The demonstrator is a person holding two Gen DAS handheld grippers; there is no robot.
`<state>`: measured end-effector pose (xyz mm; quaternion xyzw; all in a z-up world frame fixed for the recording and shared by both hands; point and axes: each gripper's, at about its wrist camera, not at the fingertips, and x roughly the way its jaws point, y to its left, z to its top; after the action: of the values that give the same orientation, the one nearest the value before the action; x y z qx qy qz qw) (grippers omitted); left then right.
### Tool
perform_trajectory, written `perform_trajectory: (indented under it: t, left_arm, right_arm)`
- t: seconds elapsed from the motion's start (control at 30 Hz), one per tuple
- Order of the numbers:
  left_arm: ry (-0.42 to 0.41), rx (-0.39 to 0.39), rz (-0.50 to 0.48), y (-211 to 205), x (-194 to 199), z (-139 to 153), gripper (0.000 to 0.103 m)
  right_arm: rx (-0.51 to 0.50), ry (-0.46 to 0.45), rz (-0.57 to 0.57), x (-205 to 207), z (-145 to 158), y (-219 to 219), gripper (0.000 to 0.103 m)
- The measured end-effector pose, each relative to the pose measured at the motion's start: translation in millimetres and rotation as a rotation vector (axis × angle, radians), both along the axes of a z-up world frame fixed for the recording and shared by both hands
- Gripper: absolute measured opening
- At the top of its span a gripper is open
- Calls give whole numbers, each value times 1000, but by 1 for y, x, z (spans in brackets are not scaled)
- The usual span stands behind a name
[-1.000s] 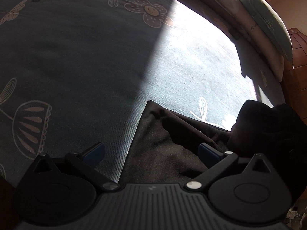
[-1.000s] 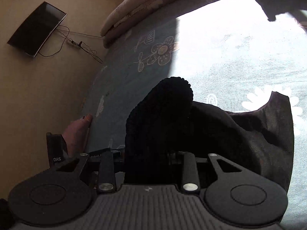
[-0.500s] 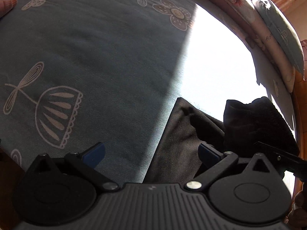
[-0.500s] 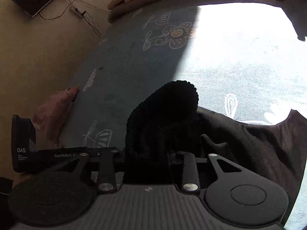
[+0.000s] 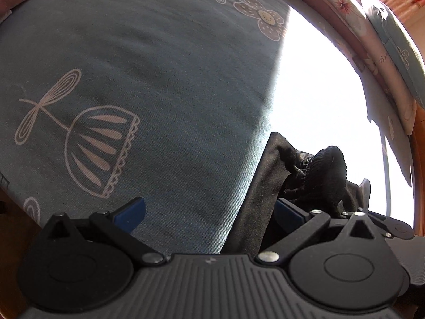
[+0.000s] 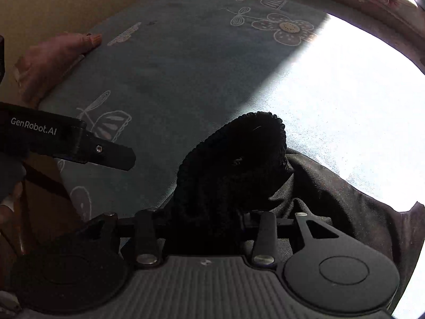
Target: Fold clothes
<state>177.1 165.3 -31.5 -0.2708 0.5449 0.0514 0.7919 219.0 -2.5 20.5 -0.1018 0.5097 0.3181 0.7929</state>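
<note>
- spreading wide, the left gripper (image 5: 208, 212) has its blue pads well apart over the bedsheet (image 5: 159, 79); nothing is pinched, and the garment's straight edge runs between them.
- the dark garment (image 5: 255, 199) lies rumpled on the bed's near edge, half in shade, half by the sunlit patch; no neat fold shows.
- the right gripper (image 6: 207, 218) is pressed onto the garment's ribbed black part (image 6: 239, 154), lifting it in a hump above the thinner cloth.
- judged from this, folding is mid-way at best: flattening and squaring remain.
</note>
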Motion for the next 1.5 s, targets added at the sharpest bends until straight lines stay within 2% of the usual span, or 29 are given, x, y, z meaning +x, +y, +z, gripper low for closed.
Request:
perform_trajectory:
  t: [0.13,0.23,0.33,0.4,0.53,0.63,0.7,0.77,0.83,0.93,1.03,1.07,1.17,1.27,1.37,1.5]
  left_arm:
    - [-4,-6,7,3,0,0,102]
    - [-22,-36,3,3,1,-1,102]
    - [-43,-109,-6,-1,5,-7,102]
    - [-73,-184,-15,-6,8,-10,102]
    - [-164,-283,-89,-23,18,-4,102]
    - [-140,-294,-151,-38,29,-15,102]
    - [-105,-235,-168,-46,35,-22,102]
    - [-130,-114,-178,-52,36,-16,102]
    - [-135,-58,-178,-54,34,-13,102]
    - [-118,-37,-144,-50,20,-12,102]
    - [-100,-51,-49,-36,3,-11,101]
    - [-94,-72,-7,-29,-3,-11,100]
    - [-78,-197,139,-3,-20,-14,99]
    - [-75,-310,238,12,-33,-18,99]
    - [-84,-314,259,13,-39,-18,99]
    - [-109,-347,274,7,-43,-21,99]
  right_arm:
    - [-31,-12,80,-8,-5,9,65]
    - [-42,-19,128,-13,-8,14,65]
    - [-34,-19,139,-13,-9,8,65]
    - [-25,-14,147,-13,-9,6,65]
    - [140,-7,181,-14,9,-11,65]
    - [125,-6,150,-12,12,-24,65]
    - [105,-10,121,-9,12,-36,65]
    - [91,-12,86,-6,14,-50,65]
    - [91,-2,51,-2,14,-63,65]
    - [86,-3,54,-5,13,-74,65]
    - [72,-30,132,-14,10,-65,64]
    - [72,-37,161,-18,9,-58,64]
    - [59,-52,256,-36,2,-35,59]
    - [20,-87,326,-58,-9,-14,55]
    - [-27,-147,356,-76,-16,0,55]
    - [-65,-203,376,-89,-20,13,45]
